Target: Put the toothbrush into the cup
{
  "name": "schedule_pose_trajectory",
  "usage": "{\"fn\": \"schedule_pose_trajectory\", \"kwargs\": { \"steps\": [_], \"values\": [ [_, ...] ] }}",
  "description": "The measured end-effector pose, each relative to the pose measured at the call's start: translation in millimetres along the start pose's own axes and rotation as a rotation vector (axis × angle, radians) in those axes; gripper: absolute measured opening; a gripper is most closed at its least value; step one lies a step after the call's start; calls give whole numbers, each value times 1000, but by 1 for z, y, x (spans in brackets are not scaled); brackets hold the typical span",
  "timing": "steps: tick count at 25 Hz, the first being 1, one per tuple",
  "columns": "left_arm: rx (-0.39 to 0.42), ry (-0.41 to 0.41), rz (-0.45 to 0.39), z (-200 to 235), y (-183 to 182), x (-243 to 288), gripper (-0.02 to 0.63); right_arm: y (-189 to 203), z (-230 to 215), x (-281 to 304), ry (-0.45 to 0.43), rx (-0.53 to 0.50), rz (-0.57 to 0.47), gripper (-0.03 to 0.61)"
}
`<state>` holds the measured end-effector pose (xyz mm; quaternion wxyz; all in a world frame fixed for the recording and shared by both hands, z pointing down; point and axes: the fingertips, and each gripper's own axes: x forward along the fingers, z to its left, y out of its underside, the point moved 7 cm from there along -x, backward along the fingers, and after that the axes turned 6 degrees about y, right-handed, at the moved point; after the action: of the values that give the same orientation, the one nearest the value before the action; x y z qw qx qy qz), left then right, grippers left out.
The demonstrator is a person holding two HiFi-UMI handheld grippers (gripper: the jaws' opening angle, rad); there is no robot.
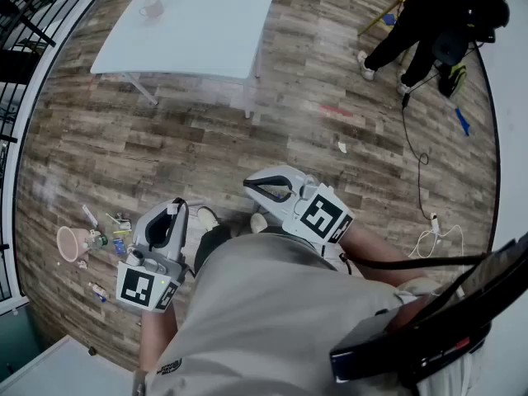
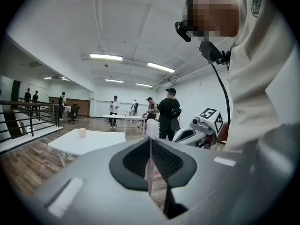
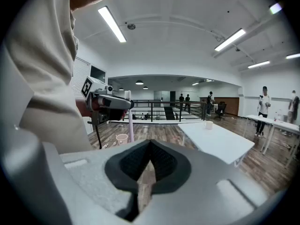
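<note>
My left gripper [image 1: 175,213] [image 2: 150,144] is shut on a toothbrush [image 2: 151,128]. Its white bristle head sticks up above the jaws, and its pale pink handle [image 3: 131,125] hangs below them in the right gripper view. My right gripper [image 1: 262,190] [image 3: 150,149] is held close to the right of it, with its jaws together and nothing between them. A pink cup [image 1: 73,242] [image 3: 122,138] stands on the wooden floor to my left, well below both grippers. A white mug [image 1: 152,8] [image 2: 82,132] sits on the white table [image 1: 206,31].
Small items [image 1: 115,225] lie scattered on the floor beside the pink cup. A black railing [image 1: 25,23] runs along the left. A person in black [image 1: 429,23] stands at the far right, with a cable [image 1: 421,172] trailing on the floor. More people stand at tables further back.
</note>
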<state>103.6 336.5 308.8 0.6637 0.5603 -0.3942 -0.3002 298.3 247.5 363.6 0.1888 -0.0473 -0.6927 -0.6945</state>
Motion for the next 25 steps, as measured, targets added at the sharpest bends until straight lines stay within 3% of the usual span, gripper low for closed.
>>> {"fn": "schedule_pose_trajectory", "kwargs": {
  "steps": [14,25],
  "values": [
    [-6,-18,-6,6,3,8,18,6,-9,4,-33,-9,6,2],
    [-54,-80,-11,59,2,7,18,8,-31,35,-18,77,9,2]
  ]
}}
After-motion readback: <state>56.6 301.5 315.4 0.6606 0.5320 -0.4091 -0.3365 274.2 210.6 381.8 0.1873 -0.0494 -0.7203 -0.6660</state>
